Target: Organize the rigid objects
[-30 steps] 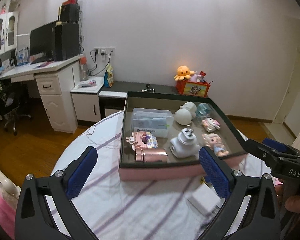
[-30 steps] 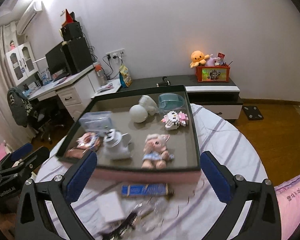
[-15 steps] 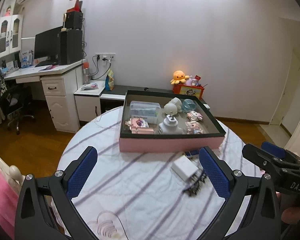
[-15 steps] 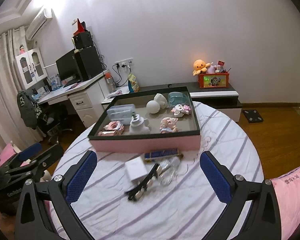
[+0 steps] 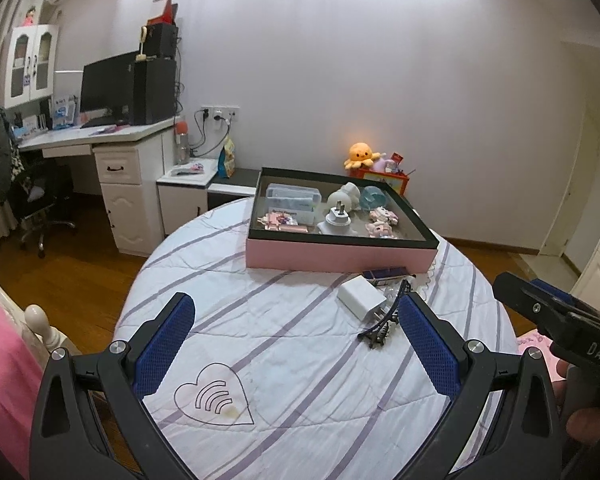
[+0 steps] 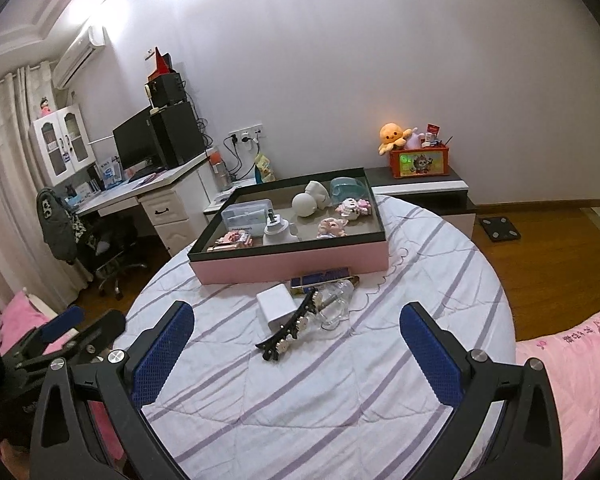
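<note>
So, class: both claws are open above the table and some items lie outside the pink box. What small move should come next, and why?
Probably lower the right claw onto the black hair clip: it lies nearest, outside the pink box, and both claws are empty.

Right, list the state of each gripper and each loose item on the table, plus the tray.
left gripper: open, empty, above the table.
right gripper: open, empty.
pink tray: uncovered, toys inside.
white charger: outside the tray, lying flat, prongs toward the camera.
black hair clip: on the cloth, beside the charger.
clear bottle: lying on its side.
blue box: flat, against the tray's front wall.
</note>
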`<move>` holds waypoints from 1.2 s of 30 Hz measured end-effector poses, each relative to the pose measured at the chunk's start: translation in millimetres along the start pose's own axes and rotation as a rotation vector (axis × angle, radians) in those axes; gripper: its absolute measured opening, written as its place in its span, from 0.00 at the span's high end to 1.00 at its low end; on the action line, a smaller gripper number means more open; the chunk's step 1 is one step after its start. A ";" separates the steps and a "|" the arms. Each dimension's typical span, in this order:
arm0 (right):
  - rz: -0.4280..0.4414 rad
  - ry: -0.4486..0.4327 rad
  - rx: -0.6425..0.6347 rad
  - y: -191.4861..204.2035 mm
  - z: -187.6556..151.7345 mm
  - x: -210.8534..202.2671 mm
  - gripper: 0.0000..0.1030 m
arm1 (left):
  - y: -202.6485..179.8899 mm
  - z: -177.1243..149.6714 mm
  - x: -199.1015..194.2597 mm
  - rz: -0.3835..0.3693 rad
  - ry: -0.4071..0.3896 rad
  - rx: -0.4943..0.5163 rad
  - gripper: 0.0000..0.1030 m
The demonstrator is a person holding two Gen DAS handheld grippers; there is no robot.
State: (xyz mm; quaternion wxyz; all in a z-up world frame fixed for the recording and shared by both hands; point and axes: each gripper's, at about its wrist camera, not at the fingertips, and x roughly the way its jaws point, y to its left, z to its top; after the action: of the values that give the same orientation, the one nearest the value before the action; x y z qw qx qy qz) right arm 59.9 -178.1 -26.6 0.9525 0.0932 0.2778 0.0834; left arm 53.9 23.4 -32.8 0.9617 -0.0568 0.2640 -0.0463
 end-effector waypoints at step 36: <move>-0.101 0.078 0.046 -50.3 -18.9 20.9 0.00 | -49.4 -31.7 78.1 -0.067 0.188 0.092 0.00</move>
State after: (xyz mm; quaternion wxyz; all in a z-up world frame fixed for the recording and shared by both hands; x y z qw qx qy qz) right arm 72.3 -219.9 -64.3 0.9414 0.0977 0.3211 0.0323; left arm 101.6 -37.4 -92.6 0.9322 -0.0168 0.3488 -0.0957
